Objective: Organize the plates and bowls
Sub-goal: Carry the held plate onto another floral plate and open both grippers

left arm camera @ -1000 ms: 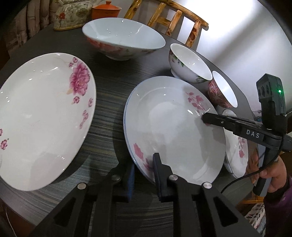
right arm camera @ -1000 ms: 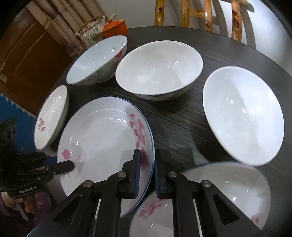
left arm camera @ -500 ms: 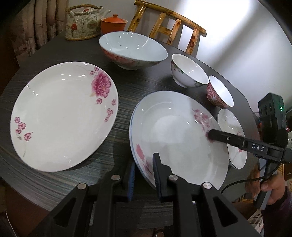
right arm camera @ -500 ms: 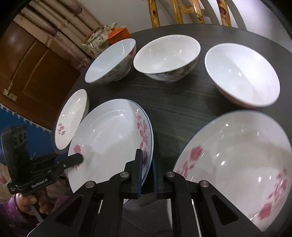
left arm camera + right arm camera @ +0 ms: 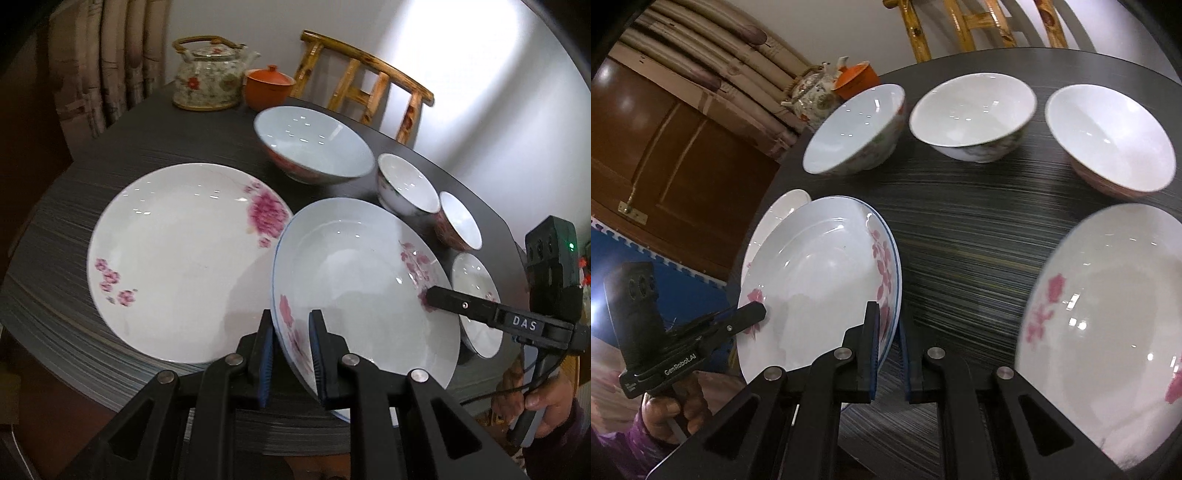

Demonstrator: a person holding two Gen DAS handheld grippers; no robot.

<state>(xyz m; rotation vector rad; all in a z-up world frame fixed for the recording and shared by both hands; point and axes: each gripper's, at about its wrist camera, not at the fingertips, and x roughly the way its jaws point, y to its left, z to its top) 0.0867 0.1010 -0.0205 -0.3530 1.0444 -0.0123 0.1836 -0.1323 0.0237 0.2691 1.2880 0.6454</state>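
Note:
A blue-rimmed plate with pink flowers (image 5: 362,280) is held in the air between both grippers, tilted. My left gripper (image 5: 291,332) is shut on its near rim. My right gripper (image 5: 888,325) is shut on the opposite rim (image 5: 827,280). The plate's left edge hangs over a larger flowered plate (image 5: 177,254) lying on the dark round table (image 5: 110,147). In the right wrist view another flowered plate (image 5: 1108,325) lies at the right. A small plate (image 5: 476,291) sits beyond the held plate.
A large bowl (image 5: 314,147) and two small bowls (image 5: 406,188) (image 5: 458,221) stand at the back of the table. A teapot (image 5: 207,74) and an orange lidded cup (image 5: 269,86) stand at the far edge. A wooden chair (image 5: 369,92) is behind.
Both grippers have lifted the blue-rimmed plate off the table and carried it left, so it now overlaps the larger flowered plate. Both cameras have risen and pulled back.

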